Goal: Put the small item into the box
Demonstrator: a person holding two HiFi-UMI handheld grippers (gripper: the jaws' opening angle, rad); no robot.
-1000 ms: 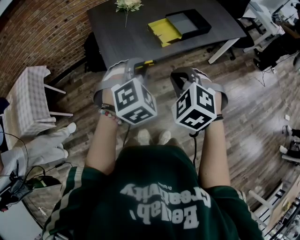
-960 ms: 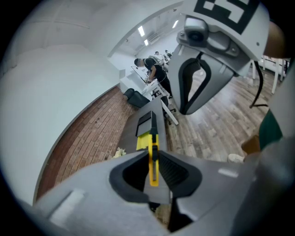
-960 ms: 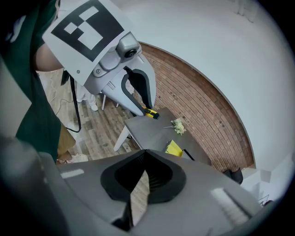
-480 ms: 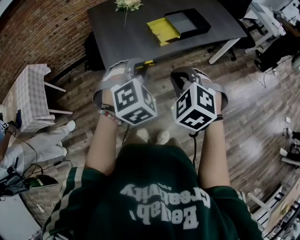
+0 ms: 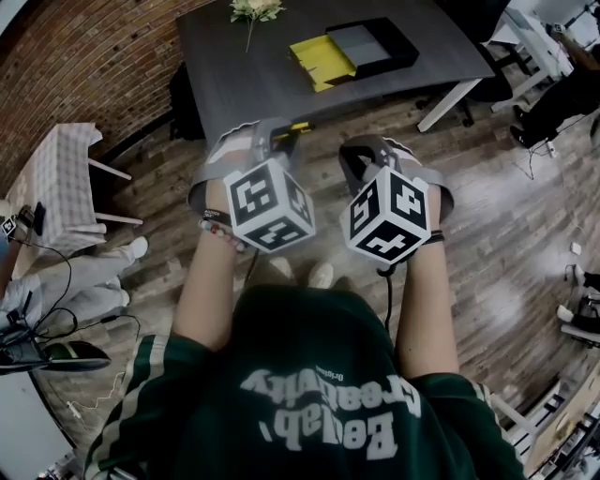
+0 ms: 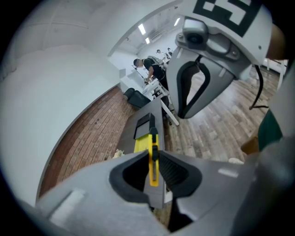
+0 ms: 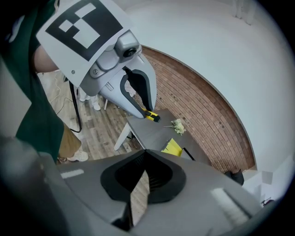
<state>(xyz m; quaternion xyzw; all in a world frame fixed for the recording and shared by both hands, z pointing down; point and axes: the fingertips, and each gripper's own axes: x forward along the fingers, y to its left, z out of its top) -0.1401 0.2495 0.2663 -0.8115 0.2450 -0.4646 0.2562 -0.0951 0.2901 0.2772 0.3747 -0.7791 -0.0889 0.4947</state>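
Small yellow item [image 6: 154, 162], clamped in left tongs [image 6: 154, 152], barely shows in head view.

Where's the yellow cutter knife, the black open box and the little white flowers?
Yellow cutter knife [image 6: 153, 161], left gripper view, on its yellow body.
Black open box [image 5: 394, 64], head view, on its black rim.
Little white flowers [image 5: 255, 9], head view, on the blooms.

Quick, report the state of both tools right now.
Left tool: closed on the small yellow and black item.
Right tool: closed, nothing between its jaws.
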